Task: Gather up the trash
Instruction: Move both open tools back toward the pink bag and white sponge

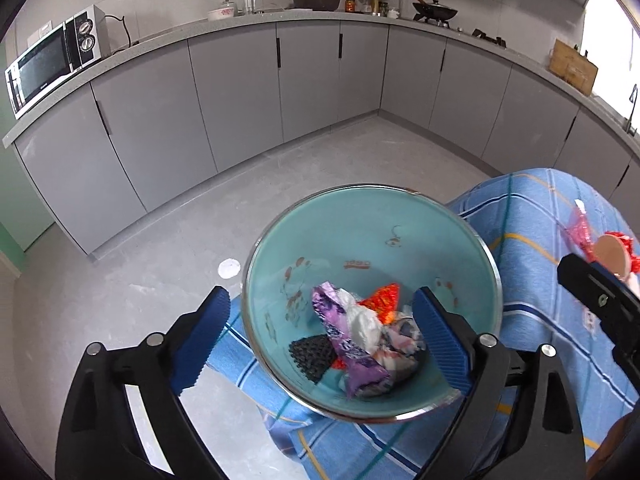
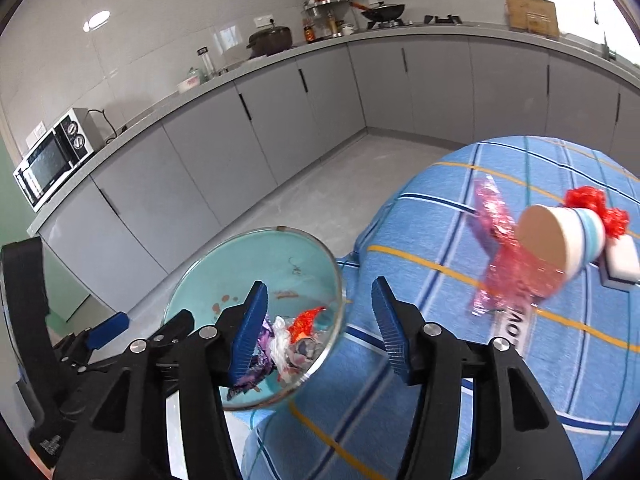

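Note:
A teal bowl (image 1: 360,232) with a metal rim sits at the edge of the blue checked tablecloth (image 1: 532,320). In it lie a purple wrapper (image 1: 352,344), crumpled white plastic (image 1: 364,320), a red-orange wrapper (image 1: 384,296) and a black mesh piece (image 1: 312,354). My left gripper (image 1: 320,300) hangs wide open above the bowl, holding nothing. My right gripper (image 2: 319,284) is open and empty beside the bowl (image 2: 248,264). Farther right on the cloth lie a pink wrapper (image 2: 500,248), a tipped paper cup (image 2: 560,236), red netting (image 2: 592,204) and a white block (image 2: 622,260).
Grey floor (image 1: 320,160) lies beyond the table, with a white spot (image 1: 229,268) on it. Grey cabinets (image 1: 240,92) run round the room under a counter carrying a microwave (image 1: 52,56), pots and bottles. The bowl overhangs the table's left edge.

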The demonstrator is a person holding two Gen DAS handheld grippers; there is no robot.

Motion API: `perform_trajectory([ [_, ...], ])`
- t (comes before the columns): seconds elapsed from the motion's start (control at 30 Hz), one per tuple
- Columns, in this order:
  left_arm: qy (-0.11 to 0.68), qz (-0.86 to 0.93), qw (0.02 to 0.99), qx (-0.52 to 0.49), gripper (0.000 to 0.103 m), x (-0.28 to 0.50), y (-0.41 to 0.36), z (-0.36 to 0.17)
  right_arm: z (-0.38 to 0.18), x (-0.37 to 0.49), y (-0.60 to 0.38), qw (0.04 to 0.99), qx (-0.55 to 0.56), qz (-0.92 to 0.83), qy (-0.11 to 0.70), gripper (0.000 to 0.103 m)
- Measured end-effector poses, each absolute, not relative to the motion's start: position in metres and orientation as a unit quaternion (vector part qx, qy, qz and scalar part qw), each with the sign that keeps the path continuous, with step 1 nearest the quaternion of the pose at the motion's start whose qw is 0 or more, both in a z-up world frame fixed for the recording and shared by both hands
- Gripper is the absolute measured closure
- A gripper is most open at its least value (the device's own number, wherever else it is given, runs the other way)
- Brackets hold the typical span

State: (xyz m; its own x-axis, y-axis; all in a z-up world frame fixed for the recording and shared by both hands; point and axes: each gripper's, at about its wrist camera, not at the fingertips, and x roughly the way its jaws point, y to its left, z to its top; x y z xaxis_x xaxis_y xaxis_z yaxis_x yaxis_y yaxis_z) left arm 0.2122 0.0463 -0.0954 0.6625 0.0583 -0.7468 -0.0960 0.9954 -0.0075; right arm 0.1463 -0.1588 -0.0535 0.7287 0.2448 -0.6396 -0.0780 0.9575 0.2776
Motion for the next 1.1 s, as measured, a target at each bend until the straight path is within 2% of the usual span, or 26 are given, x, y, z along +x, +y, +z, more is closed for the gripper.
perform_trajectory([
  [0.83,0.398,-0.071,0.914,0.023,0.011,0.180,-0.074,-0.083,-0.071,0.062,-0.310,0.922,0.174,-0.046,0.343,0.048],
  [1.03,0.399,-0.092,0.912,0.031,0.014,0.187,-0.102,-0.085,-0.072,0.059,-0.339,0.919,0.182,-0.067,0.342,0.049],
  [1.1,0.398,-0.105,0.911,0.033,0.020,0.191,-0.111,-0.084,-0.072,0.060,-0.347,0.919,0.182,-0.072,0.342,0.049],
])
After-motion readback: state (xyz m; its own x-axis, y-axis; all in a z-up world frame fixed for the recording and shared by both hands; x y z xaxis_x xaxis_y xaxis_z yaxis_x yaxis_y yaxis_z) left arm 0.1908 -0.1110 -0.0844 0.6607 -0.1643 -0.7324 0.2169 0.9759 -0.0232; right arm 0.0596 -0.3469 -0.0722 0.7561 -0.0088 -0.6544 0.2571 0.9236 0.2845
